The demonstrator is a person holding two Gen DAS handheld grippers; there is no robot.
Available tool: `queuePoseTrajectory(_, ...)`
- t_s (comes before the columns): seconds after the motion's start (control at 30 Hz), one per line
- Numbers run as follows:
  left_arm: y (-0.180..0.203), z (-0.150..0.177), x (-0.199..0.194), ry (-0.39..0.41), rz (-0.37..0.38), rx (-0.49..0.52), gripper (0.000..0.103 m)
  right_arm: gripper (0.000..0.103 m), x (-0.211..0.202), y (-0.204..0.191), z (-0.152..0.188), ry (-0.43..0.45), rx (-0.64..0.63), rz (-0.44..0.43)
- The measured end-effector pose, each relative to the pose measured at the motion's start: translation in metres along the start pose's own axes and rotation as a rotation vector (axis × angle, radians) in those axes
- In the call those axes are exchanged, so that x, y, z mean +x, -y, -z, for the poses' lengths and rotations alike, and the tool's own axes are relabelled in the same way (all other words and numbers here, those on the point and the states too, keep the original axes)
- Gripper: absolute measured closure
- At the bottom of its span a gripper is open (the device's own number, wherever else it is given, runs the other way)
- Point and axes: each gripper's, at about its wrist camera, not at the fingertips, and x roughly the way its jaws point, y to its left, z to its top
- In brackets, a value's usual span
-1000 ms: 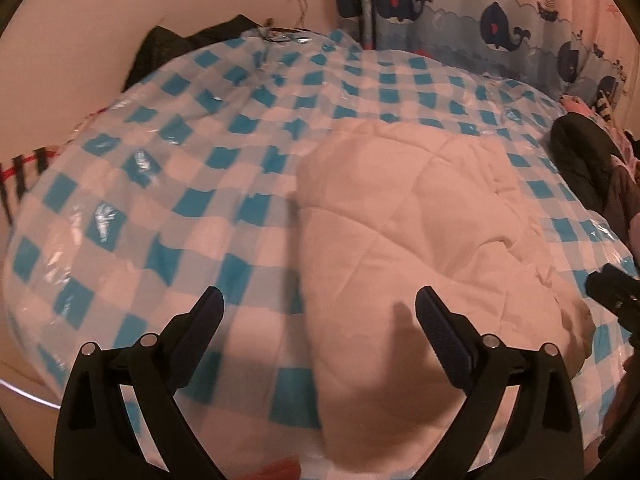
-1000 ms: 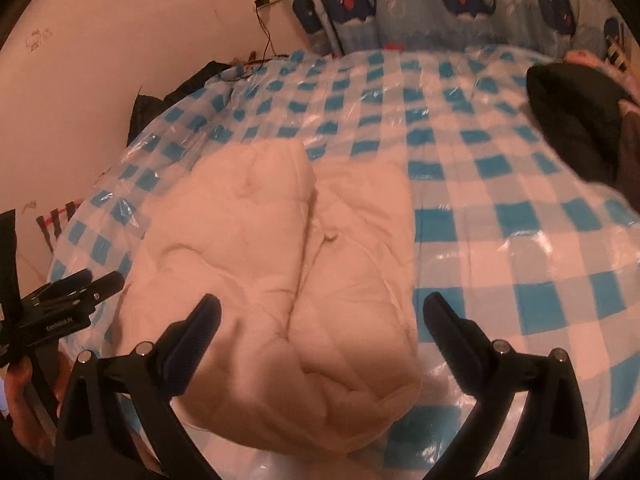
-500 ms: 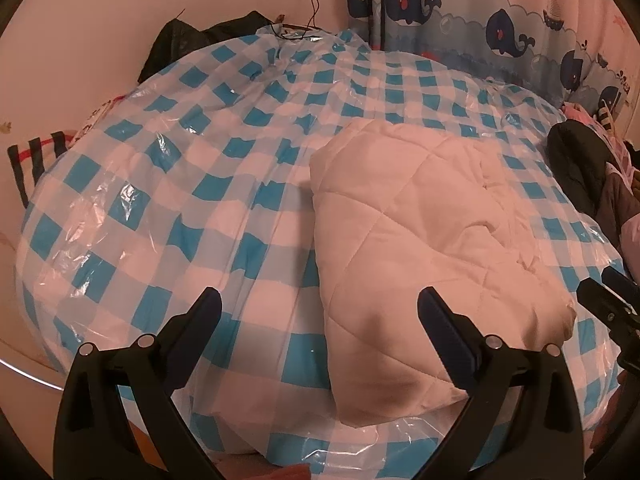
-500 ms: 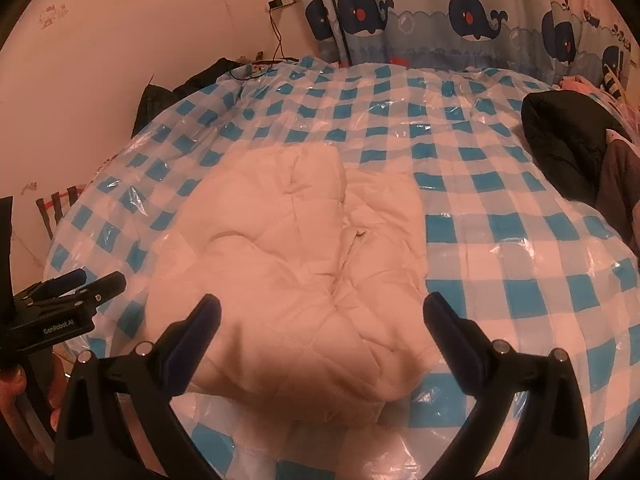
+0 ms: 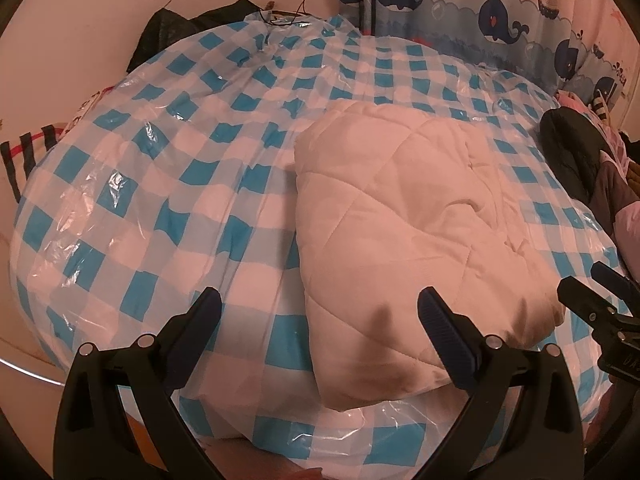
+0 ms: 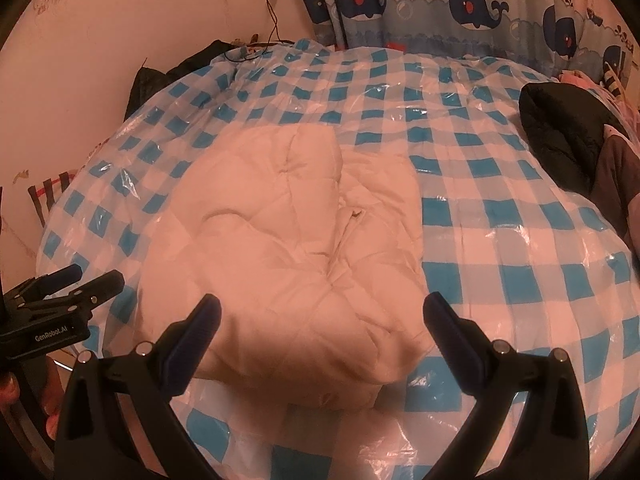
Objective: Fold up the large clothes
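Note:
A white quilted padded garment [image 5: 404, 232] lies folded into a thick bundle on the blue-and-white checked plastic-covered bed [image 5: 168, 184]. It also shows in the right wrist view [image 6: 288, 248]. My left gripper [image 5: 320, 316] is open and empty, held back above the bundle's near left edge. My right gripper [image 6: 320, 316] is open and empty, held back above the bundle's near end. Each gripper shows in the other's view: the right one [image 5: 600, 304] at the right edge, the left one [image 6: 64, 292] at the left edge.
A pile of dark clothes [image 6: 568, 140] lies on the right side of the bed. A black garment [image 5: 192, 24] sits at the far left corner by the wall. A whale-print curtain [image 6: 460, 4] hangs behind. The bed's front edge [image 6: 320, 452] is just below the grippers.
Both grippers have pulled back and up from the folded garment, which lies still. Both stay open.

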Motion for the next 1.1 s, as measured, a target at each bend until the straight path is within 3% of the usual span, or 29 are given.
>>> queuePoseTrajectory(1.1, 0.007, 0.002, 0.006, -0.027, 0.022, 0.005, 0.008, 0.005, 0.002, 0.009, 0.002, -0.027, -0.005, 0.003)
